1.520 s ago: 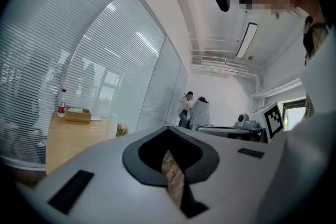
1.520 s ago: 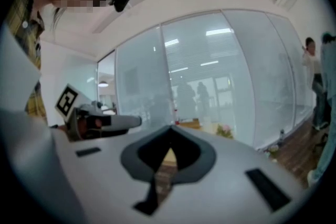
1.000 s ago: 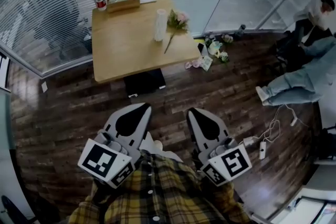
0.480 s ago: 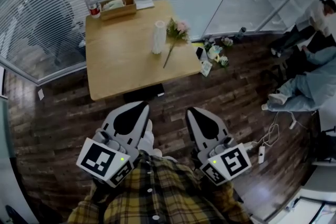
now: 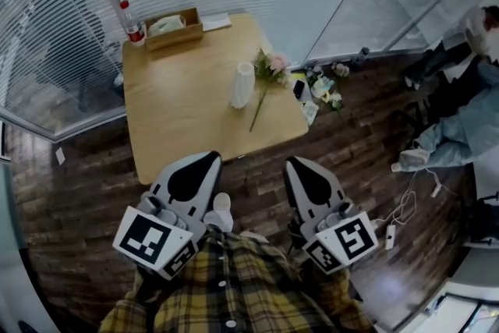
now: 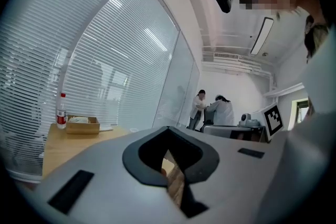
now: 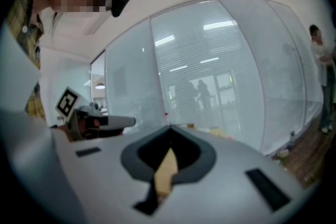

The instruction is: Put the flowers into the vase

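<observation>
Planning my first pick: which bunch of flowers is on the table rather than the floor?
The pink bunch lying beside the white vase; the other flowers lie on the dark floor right of the table.

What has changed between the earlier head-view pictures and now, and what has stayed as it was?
The person has walked towards the table, so it lies nearer the left gripper and right gripper in the head view. Nothing was taken hold of or let go. Both grippers stay shut and empty; the flowers still lie on the table beside the upright vase.
</observation>
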`<state>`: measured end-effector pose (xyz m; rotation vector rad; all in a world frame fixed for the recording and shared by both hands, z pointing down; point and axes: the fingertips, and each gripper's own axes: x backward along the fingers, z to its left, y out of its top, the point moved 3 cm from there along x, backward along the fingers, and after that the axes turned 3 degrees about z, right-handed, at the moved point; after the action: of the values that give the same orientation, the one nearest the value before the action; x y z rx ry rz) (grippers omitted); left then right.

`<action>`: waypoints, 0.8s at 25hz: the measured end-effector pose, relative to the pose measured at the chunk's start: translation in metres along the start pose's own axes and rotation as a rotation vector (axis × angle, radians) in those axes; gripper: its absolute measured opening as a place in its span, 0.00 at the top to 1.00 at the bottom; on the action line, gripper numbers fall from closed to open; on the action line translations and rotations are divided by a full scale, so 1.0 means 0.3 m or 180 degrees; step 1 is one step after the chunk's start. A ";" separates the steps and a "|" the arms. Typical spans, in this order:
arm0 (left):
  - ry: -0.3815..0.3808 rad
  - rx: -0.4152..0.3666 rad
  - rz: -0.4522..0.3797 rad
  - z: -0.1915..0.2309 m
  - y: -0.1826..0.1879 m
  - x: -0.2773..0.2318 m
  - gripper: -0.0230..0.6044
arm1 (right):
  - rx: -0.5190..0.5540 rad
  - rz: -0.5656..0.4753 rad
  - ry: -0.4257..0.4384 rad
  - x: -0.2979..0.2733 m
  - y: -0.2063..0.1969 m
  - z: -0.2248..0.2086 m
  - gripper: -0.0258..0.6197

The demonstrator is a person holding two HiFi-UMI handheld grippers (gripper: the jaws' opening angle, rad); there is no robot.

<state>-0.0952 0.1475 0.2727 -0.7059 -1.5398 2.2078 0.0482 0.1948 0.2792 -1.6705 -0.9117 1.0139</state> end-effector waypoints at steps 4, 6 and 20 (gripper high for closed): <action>-0.0016 0.0025 0.0048 0.059 0.013 -0.037 0.95 | -0.0024 0.0022 -0.0056 -0.061 0.016 -0.037 0.94; -0.0012 0.0034 0.0066 0.084 0.018 -0.058 0.95 | -0.0042 0.0030 -0.0074 -0.087 0.022 -0.056 0.94; 0.0449 0.0209 0.0037 0.116 0.048 -0.308 0.95 | 0.0002 0.0227 0.0284 -0.191 0.072 -0.333 0.94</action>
<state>-0.0407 0.0652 0.2872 -0.8328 -1.3916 2.1563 0.1208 0.1036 0.2917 -1.7441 -0.7985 0.9787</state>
